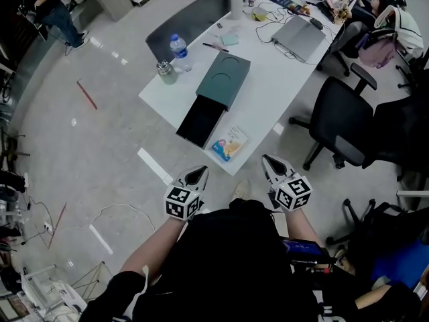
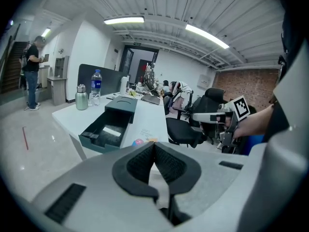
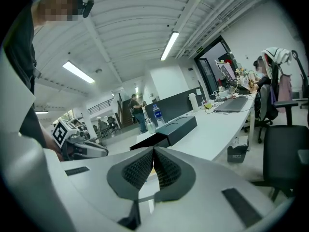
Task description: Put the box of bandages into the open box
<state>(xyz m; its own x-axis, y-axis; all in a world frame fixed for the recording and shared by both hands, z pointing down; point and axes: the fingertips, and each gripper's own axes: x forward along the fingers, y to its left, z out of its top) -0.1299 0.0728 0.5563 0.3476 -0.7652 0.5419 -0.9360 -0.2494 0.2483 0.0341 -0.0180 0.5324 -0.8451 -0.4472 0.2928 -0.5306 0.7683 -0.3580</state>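
Matt green box (image 1: 224,79), glossy floor (image 1: 100,159)

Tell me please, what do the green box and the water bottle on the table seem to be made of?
Green box: likely rigid cardboard with a matte finish; flat dull faces, crisp edges, no glare.
Water bottle: probably clear plastic, glossy; see-through body with a blue label.

Two boxes (image 1: 224,79) (image 1: 230,143), two bottles (image 1: 179,52) (image 1: 165,72)

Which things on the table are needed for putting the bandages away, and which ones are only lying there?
For the job:
box of bandages
open box

Only lying about:
water bottle
small flask
laptop
pen
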